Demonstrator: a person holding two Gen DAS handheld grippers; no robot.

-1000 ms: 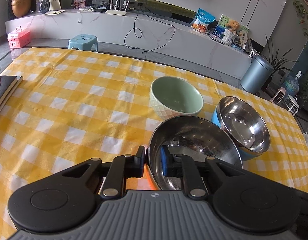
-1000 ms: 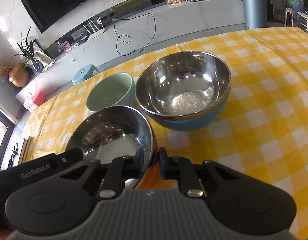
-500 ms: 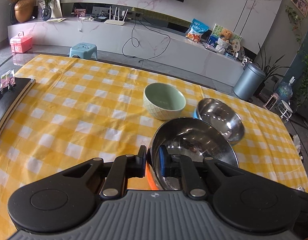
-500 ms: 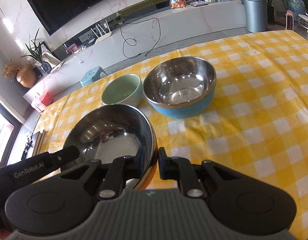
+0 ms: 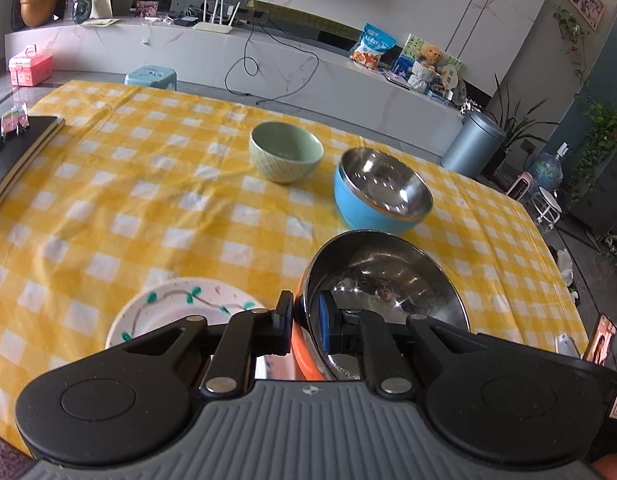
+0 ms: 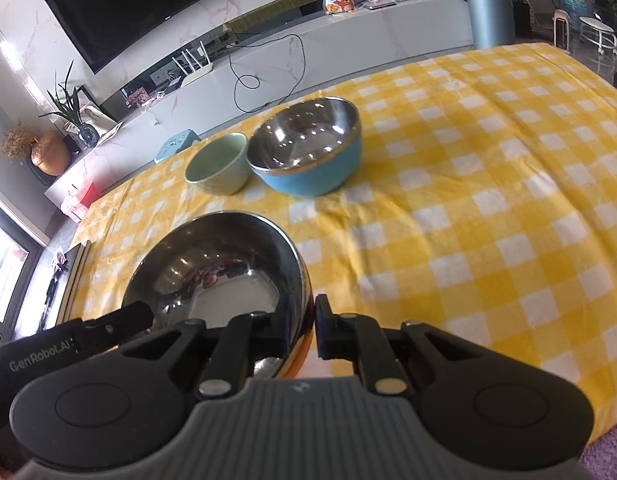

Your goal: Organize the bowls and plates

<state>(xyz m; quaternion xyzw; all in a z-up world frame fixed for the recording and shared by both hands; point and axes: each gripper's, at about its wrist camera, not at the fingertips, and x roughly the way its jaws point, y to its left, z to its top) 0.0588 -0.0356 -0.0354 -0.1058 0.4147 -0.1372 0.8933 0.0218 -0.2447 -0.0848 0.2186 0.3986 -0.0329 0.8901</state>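
Both claws pinch one steel bowl with an orange outside (image 5: pixel 382 280) by opposite rims, left claw (image 5: pixel 304 330) and right claw (image 6: pixel 308 326), the right's jaws closing tighter, probably to keep it level above the counter's (image 5: pixel 108 208) near edge, beside a painted plate (image 5: pixel 180 304).

The steel bowl with the orange outside (image 5: pixel 382 280) is hanging tilted above the worktop, rim pinched on both sides. A blue steel-lined bowl (image 5: pixel 382 190) and a pale green ceramic bowl (image 5: pixel 286 156) are sitting upright side by side farther back, and a white plate with a green vine pattern (image 5: pixel 180 306) is lying flat up front.
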